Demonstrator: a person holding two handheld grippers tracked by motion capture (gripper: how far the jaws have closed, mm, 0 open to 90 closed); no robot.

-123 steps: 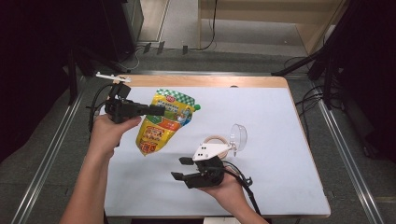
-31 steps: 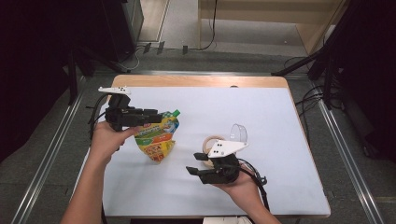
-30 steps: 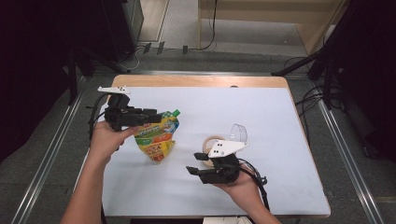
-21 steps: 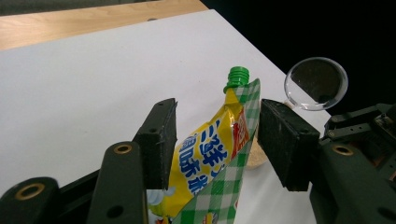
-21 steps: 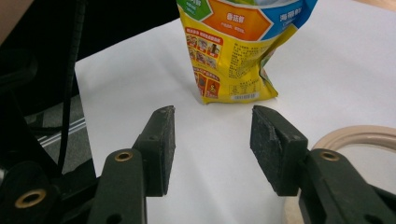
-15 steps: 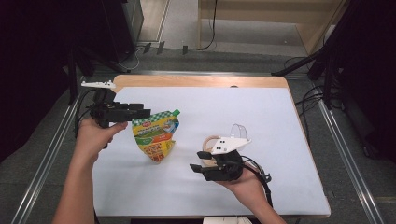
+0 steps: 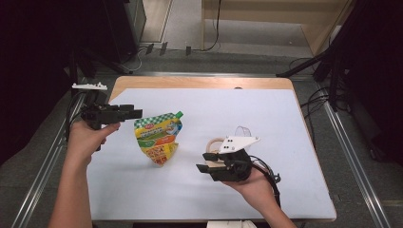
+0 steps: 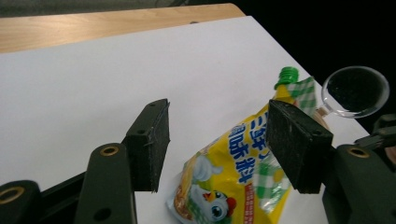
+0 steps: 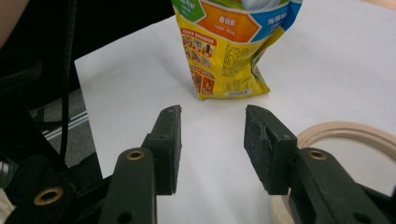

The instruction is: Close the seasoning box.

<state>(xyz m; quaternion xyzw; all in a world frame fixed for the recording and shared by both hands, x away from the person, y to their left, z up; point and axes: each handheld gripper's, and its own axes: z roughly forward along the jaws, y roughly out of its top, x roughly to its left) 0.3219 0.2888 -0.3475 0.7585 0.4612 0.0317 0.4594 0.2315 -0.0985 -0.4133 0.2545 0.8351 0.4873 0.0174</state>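
A yellow and green spouted pouch (image 7: 158, 138) with a green cap stands upright on the white table sheet (image 7: 199, 109). My left gripper (image 7: 134, 113) hovers just left of its top, open and apart from it. In the left gripper view the pouch (image 8: 233, 172) lies beyond the open left gripper (image 8: 218, 116), its cap (image 8: 286, 74) farther off. My right gripper (image 7: 203, 162) is open near the front, pointing left toward the pouch. The right gripper view shows the pouch's base (image 9: 229, 51) ahead of the open right gripper (image 9: 212, 116), nothing between the jaws.
A beige ring (image 7: 216, 143) lies flat just behind the right gripper, also visible as the ring (image 9: 345, 135) beside its right jaw. A clear plastic cup (image 7: 243, 132) lies next to it. The wooden table edge (image 7: 199, 82) runs along the back.
The left gripper let go of the pouch's top and drew back to the left. The pouch now stands by itself. The right gripper edged slightly right.
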